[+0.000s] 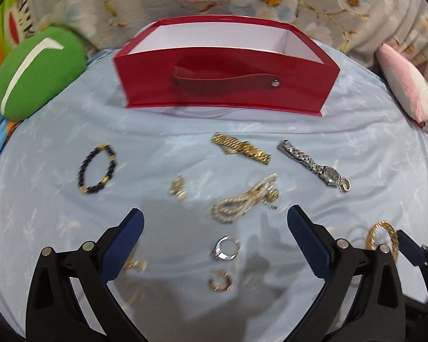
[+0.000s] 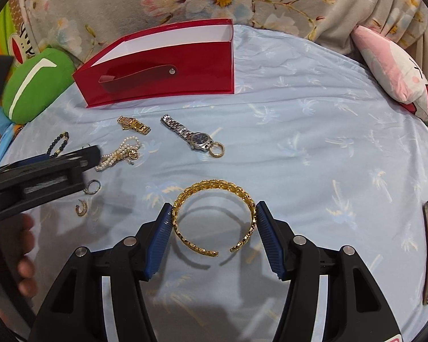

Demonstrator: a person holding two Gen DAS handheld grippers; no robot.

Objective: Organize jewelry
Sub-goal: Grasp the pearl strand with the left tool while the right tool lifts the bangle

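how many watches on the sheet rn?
1. The silver watch lies in front of the red box's right end, a gold ring at its case. The gold link piece to its left shows no dial; it may be only a band.

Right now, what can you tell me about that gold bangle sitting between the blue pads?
The gold bangle is an open cuff, a nearly full ring with a gap facing the camera. It looks like shiny yellow metal worked in chain-like openwork links. The right gripper holds it across its width, one ribbed blue pad pressing each side. It appears lifted a little above the pale blue cloth, casting a curved shadow beneath it. Nothing else touches it.
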